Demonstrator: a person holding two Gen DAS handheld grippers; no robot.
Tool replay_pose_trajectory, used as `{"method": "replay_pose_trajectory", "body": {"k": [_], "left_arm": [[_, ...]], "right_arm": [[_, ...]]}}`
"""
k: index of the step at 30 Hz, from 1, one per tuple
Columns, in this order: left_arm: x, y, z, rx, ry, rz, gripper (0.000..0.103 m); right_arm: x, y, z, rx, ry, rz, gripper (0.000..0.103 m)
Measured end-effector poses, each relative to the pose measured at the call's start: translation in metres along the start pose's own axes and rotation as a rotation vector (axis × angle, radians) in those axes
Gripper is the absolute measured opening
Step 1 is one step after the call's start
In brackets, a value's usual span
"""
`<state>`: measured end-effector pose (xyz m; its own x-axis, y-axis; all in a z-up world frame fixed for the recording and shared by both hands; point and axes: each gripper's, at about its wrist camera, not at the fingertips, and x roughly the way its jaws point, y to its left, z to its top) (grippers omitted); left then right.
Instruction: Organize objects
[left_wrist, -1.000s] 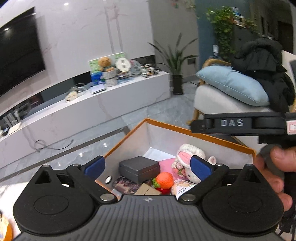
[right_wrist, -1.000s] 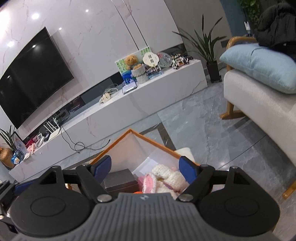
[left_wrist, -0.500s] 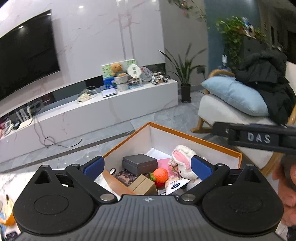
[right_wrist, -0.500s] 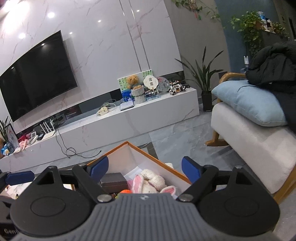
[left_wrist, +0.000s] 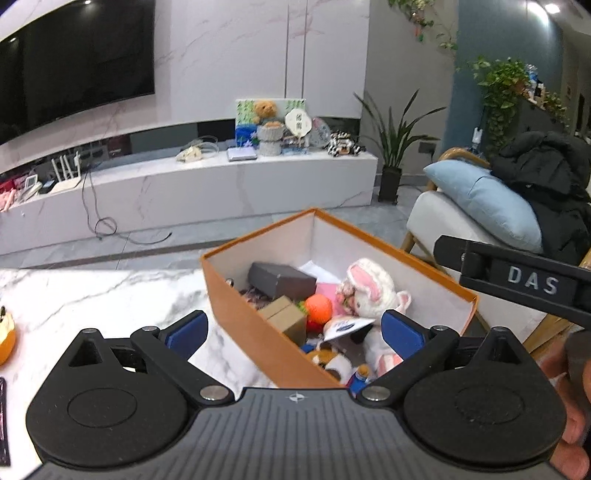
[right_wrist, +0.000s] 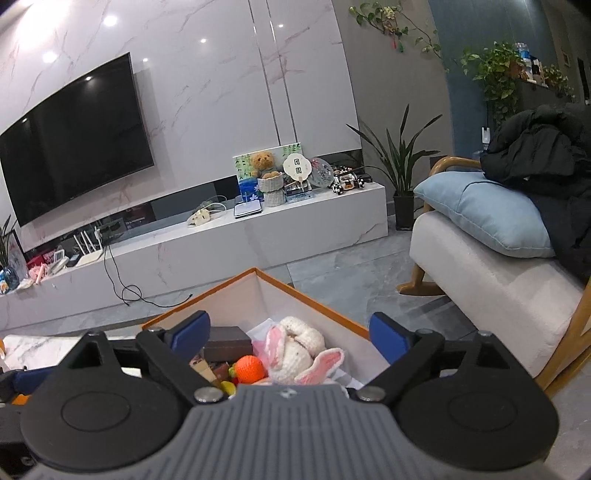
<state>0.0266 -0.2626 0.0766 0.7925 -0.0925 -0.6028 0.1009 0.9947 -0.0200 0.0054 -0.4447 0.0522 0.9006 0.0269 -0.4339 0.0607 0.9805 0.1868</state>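
Note:
An orange box (left_wrist: 255, 332) with white inner walls stands on the marble table (left_wrist: 85, 299). Inside lie a white and pink plush rabbit (left_wrist: 365, 284), an orange knitted fruit (left_wrist: 318, 308), a dark grey case (left_wrist: 280, 279), a small cardboard box (left_wrist: 284, 320) and more toys. My left gripper (left_wrist: 293, 332) hangs open over the box's near wall, nothing between its blue pads. My right gripper (right_wrist: 288, 332) hovers above the same box (right_wrist: 317, 306), over the rabbit (right_wrist: 299, 350); its jaws are opening and hold nothing. Its body (left_wrist: 517, 280) shows at the left view's right edge.
A person's hand (left_wrist: 569, 406) grips the right tool's handle. An orange object (left_wrist: 5, 343) lies at the table's left edge. Beyond are a white TV bench (right_wrist: 207, 251) with clutter, a wall TV (right_wrist: 74, 136), a potted plant (right_wrist: 402, 173) and an armchair (right_wrist: 491, 266) with a blue pillow and black coat.
Both views have rolled level and pulled back from the box, so more of the marble table and box show. The right gripper's jaws have spread wider. Nothing was picked up.

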Motion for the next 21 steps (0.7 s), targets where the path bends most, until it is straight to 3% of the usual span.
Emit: {"method": "replay_pose_trajectory", "body": {"k": [8,11,16,21], "left_arm": [[0.017,0.008,-0.014,-0.038,0.038,0.045,0.103],[0.029,0.011,-0.019,-0.073,0.076,0.071,0.103],[0.05,0.005,-0.024,-0.028,0.174,0.099,0.103],[0.049,0.008,-0.029,-0.067,0.16,0.104,0.103]], "right_arm": [[0.01,0.004,-0.018,0.03,0.071,-0.103,0.102],[0.023,0.001,-0.026,0.009,0.126,-0.1,0.102],[0.035,-0.003,-0.041,-0.036,0.179,-0.105,0.102],[0.035,-0.008,-0.043,-0.057,0.192,-0.109,0.102]]}}
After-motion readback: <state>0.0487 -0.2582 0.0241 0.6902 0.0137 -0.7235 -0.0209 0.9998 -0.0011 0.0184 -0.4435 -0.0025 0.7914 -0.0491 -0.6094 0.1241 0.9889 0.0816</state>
